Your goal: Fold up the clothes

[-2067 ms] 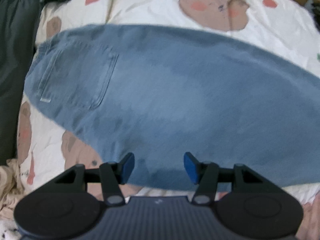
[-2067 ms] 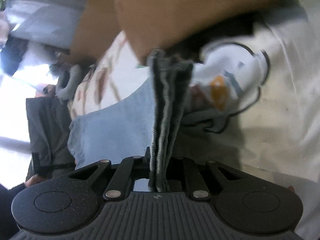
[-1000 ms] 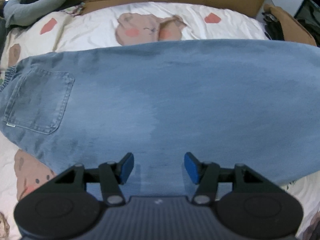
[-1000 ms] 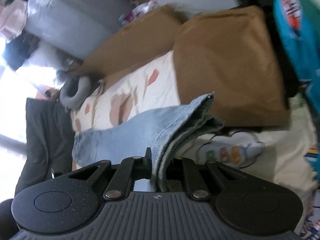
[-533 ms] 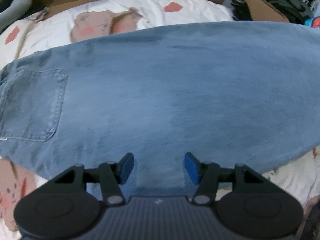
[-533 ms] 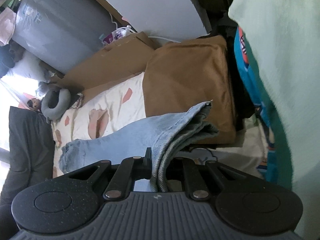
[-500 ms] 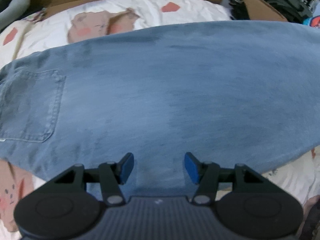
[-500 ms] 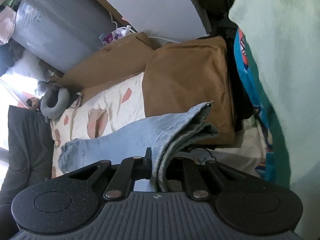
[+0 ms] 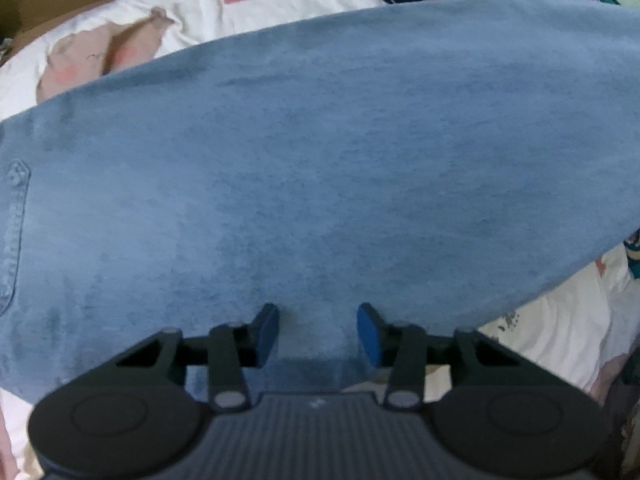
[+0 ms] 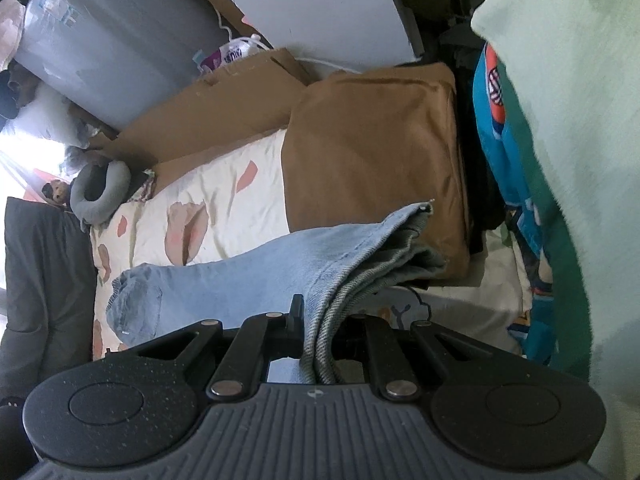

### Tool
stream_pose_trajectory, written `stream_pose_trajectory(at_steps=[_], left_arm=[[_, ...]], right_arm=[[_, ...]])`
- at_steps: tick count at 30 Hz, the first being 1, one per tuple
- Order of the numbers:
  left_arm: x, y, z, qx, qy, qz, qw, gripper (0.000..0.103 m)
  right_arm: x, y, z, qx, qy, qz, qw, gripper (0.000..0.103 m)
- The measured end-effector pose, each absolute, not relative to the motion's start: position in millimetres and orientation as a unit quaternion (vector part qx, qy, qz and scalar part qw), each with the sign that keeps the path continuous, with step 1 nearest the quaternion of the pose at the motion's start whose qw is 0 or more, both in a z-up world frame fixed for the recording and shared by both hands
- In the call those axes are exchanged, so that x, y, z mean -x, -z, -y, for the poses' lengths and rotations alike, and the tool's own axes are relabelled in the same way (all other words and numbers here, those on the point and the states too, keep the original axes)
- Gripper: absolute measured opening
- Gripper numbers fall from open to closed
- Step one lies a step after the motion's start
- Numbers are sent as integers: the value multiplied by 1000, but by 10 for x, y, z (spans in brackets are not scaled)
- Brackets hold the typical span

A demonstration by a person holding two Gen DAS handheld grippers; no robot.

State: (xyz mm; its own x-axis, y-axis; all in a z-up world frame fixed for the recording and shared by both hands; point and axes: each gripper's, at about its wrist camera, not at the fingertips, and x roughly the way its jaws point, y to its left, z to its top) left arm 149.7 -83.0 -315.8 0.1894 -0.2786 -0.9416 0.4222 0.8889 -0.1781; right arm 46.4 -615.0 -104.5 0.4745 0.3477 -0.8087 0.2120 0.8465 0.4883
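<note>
Light blue jeans (image 9: 320, 160) lie spread across the bed and fill the left wrist view, with a back pocket at the far left edge. My left gripper (image 9: 317, 332) points steeply down at the near edge of the denim. Its jaws are closing, with fabric lying between the blue pads (image 9: 266, 332), which do not press on it. In the right wrist view the jeans (image 10: 240, 276) stretch away to the waist at the left. My right gripper (image 10: 320, 316) is shut on the stacked leg hems, which stick up and hide its fingertips.
The bedsheet (image 9: 192, 12) is white with bear prints. A brown cushion (image 10: 372, 152) and cardboard (image 10: 216, 108) stand behind the bed, with a grey neck pillow (image 10: 102, 188) at the far left. A mint-green garment (image 10: 560, 120) hangs close on the right. Dark clothing (image 10: 40, 280) lies along the left.
The left gripper has dropped closer to the jeans and shifted right, so the pocket has slid to the left edge. Its jaws have narrowed. The right gripper has lifted the hems a little.
</note>
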Motion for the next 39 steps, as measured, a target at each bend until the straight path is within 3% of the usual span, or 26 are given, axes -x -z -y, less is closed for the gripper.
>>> stream_pose_trajectory(at_steps=[6, 8, 13, 39], left_arm=[[-1479, 3282, 747, -49, 247, -598, 760, 34], [-1473, 3310, 741, -47, 259, -599, 756, 21], [-1476, 3377, 704, -59, 269, -603, 749, 8], [-2723, 3431, 704, -1, 184, -554, 812, 3]], right_arm=[[-500, 1199, 6128, -275, -33, -516, 811, 9], [-505, 1244, 6098, -270, -36, -520, 810, 9], [-486, 1340, 6134, -276, -34, -520, 807, 9], [-389, 1512, 6117, -274, -35, -525, 805, 9]])
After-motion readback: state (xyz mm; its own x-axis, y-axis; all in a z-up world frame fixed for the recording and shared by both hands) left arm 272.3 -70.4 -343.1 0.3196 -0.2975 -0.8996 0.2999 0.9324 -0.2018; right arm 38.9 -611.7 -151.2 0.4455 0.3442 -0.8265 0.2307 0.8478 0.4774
